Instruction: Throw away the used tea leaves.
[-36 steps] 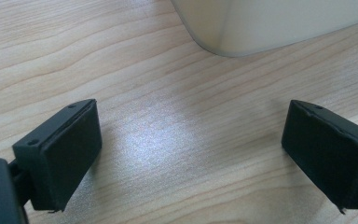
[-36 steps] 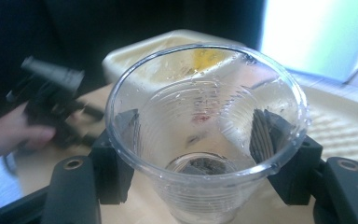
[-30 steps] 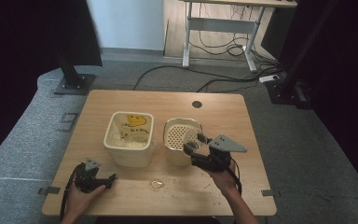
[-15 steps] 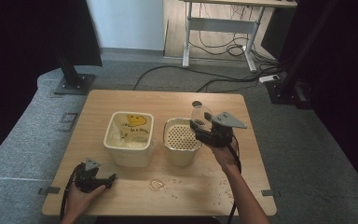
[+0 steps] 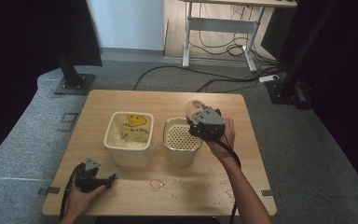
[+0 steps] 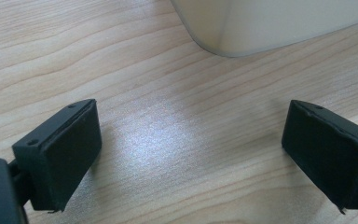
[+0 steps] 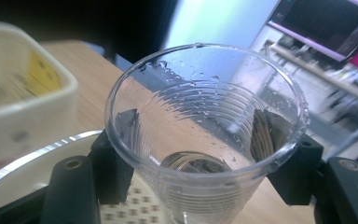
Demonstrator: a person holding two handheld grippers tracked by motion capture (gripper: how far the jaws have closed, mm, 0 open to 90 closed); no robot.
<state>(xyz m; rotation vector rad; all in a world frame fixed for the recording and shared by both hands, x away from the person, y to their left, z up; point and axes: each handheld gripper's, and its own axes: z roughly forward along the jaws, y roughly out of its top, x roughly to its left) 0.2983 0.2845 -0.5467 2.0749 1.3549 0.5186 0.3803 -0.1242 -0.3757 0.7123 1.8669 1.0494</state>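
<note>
At the near left edge of the wooden table (image 5: 121,100), the left gripper (image 5: 103,178) rests low on the surface in the person's left hand (image 5: 81,198), pointing right. In the left gripper view its jaws stand wide apart with bare wood between them; the claw is released and holds nothing. The rounded lower corner of the cream square tub (image 6: 270,23) lies ahead of the jaws, apart from them. Between the two hands, near the front of the table, a small loop that looks like a rubber band (image 5: 156,185) lies flat, with scattered crumbs (image 5: 223,183) to its right. Farther in, the cream square tub (image 5: 128,144), printed with a yellow smiley face, stands beside a round cream container topped by a perforated strainer insert (image 5: 182,136); the two sit just beside each other. The right gripper (image 5: 196,116), held in the person's right hand (image 5: 223,135), is raised above the far right rim of the strainer. It is clenched on a clear ribbed plastic cup (image 7: 205,135), one jaw on each side of the cup wall. The cup (image 5: 194,109) is tipped with its mouth toward the gripper camera and carries water droplets inside. Beyond the table, cables (image 5: 223,81) run across the grey floor.
</note>
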